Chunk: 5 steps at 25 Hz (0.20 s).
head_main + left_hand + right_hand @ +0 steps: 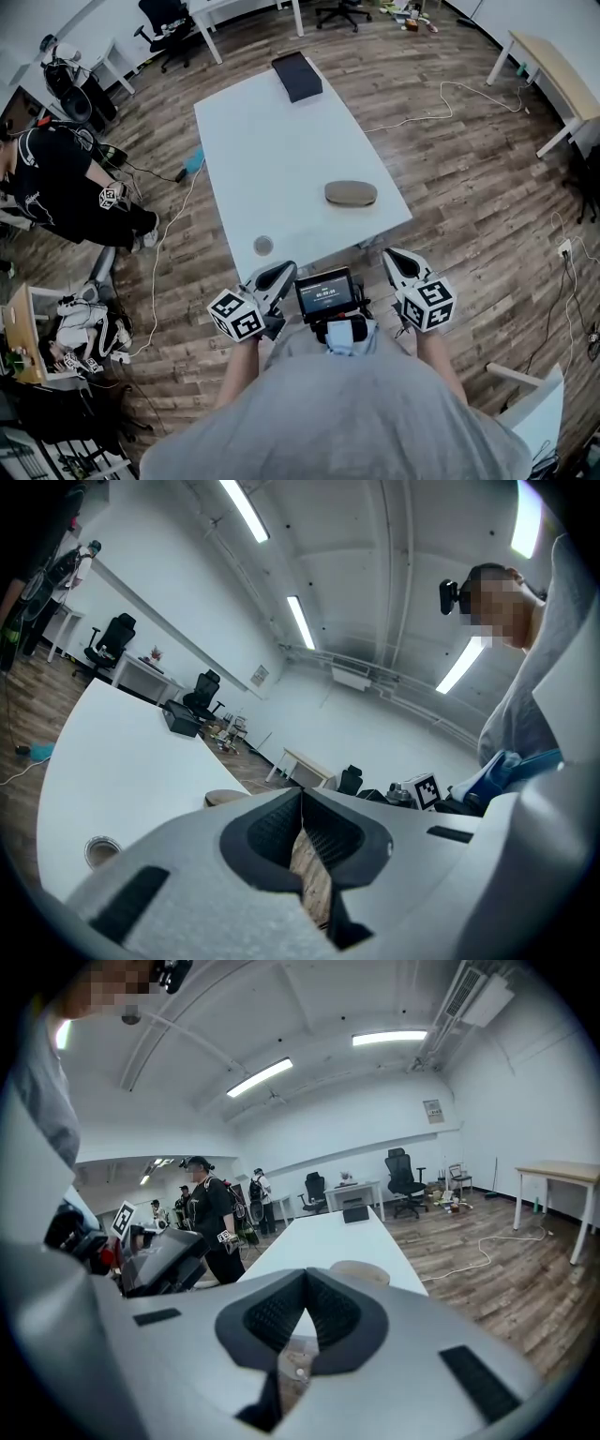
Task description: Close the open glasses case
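Bare tabletop from the near edge up to the glasses case

Most of the white table [246,150] is bare. The brown glasses case [351,193] lies near its right edge, with bare top on its left, near and far sides. A small round object [263,246] sits by the near edge, just ahead of the left gripper [281,270] and between it and the middle of the table. The right gripper [396,255] hangs just off the near right corner, and only the table edge lies between it and the case. A black box [296,76] stands at the far end, well apart from the case. A screen device [325,292] fills the gap between the two grippers.
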### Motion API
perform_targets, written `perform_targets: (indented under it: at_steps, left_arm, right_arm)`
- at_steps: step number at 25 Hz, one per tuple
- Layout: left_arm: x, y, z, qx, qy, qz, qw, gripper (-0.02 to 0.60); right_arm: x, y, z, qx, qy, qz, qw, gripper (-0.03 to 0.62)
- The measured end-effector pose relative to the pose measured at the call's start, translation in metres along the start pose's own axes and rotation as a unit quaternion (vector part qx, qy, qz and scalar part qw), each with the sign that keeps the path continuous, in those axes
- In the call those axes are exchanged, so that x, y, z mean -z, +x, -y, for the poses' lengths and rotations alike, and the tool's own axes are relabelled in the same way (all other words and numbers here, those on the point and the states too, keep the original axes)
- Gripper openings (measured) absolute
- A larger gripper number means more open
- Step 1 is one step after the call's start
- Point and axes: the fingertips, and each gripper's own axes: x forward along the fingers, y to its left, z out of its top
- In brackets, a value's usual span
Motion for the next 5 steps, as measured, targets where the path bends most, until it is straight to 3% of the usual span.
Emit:
perform_targets:
  at_steps: [5]
  left_arm:
    - [0.0, -0.0005, -0.0042, 0.001, -0.003, -0.003, 1.0, 0.018]
  right_arm:
    - [-0.0008, 0.0051, -0.0058, -0.007, -0.006, -0.006, 1.0, 0.031]
